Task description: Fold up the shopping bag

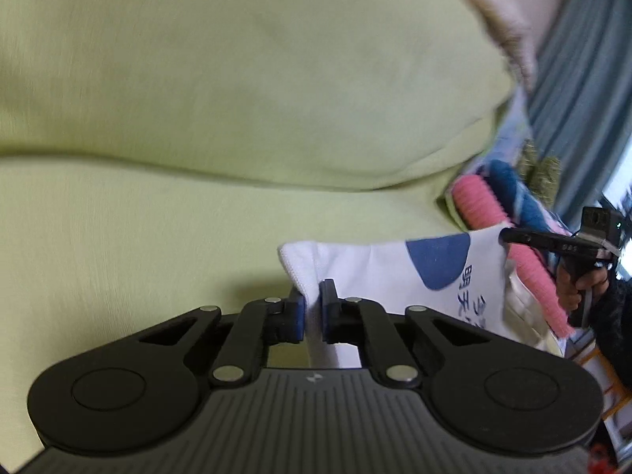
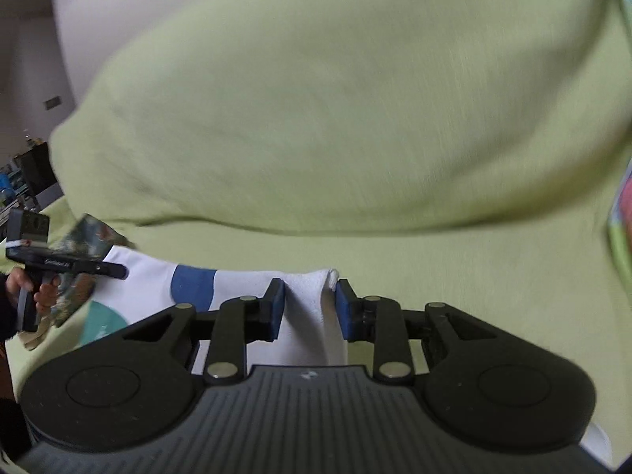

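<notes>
— Any writing to read?

— Dark blue East Asian characters run down the white shopping bag point(image 1: 395, 276), lower right of the left wrist view, beside its blue circle; "明" and "天" show, the rest blurs out.

— Anything else?

— Small pale lettering sits on the black gripper body point(image 2: 59, 264) at the left edge of the right wrist view, too small to read.

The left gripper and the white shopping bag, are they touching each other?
Touching. The left wrist view shows the left gripper with its blue-padded fingers pressed against both sides of a pinched fold of the white shopping bag.
</notes>
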Tool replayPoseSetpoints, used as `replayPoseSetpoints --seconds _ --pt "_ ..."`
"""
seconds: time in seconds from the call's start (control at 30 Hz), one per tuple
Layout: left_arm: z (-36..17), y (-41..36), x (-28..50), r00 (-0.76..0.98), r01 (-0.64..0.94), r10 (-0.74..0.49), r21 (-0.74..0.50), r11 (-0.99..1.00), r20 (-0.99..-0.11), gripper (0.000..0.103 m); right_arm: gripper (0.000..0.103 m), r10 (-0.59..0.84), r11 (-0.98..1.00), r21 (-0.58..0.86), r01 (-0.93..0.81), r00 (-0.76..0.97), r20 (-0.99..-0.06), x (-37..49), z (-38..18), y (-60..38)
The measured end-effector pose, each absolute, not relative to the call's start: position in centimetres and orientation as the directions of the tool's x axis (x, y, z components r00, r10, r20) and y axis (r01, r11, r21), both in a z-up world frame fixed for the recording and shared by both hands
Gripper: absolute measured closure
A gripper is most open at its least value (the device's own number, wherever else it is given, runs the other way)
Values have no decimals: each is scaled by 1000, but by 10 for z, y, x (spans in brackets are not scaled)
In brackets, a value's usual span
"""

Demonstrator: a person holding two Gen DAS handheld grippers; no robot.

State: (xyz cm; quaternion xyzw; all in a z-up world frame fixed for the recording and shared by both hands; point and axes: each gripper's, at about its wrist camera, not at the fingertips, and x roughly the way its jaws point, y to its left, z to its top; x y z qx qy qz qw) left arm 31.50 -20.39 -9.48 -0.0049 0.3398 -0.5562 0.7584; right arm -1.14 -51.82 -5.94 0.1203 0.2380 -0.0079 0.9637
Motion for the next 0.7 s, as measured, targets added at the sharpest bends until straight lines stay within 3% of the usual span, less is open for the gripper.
replayPoseSetpoints --seconds 0.07,0.17,0.33,0.43,0.53,0.6,0.7 --pt "-75 -192 286 154 887 -853 -310 341 -499 98 78 40 982 183 48 894 -447 -40 -43 -498" --pt "-59 -175 234 148 947 -841 -170 271 -520 98 87 19 992 118 43 880 -475 -82 -32 -472" --pt "-68 -157 152 131 990 -762 52 127 -635 97 88 0 997 56 44 785 -620 -134 -58 -432" --pt "-93 -158 115 182 980 -656 189 60 -733 83 87 -61 997 -9 79 686 -725 -151 -81 -410" --pt "-116 -159 91 279 946 -558 324 19 -782 78 73 -153 987 -77 144 644 -750 -165 -89 -390" --pt "-120 -156 79 328 924 -520 381 5 -789 78 64 -168 984 -76 163 674 -720 -176 -83 -377" --pt "-111 -146 65 367 907 -511 421 12 -777 76 61 -178 980 -51 195 717 -674 -186 -75 -360"
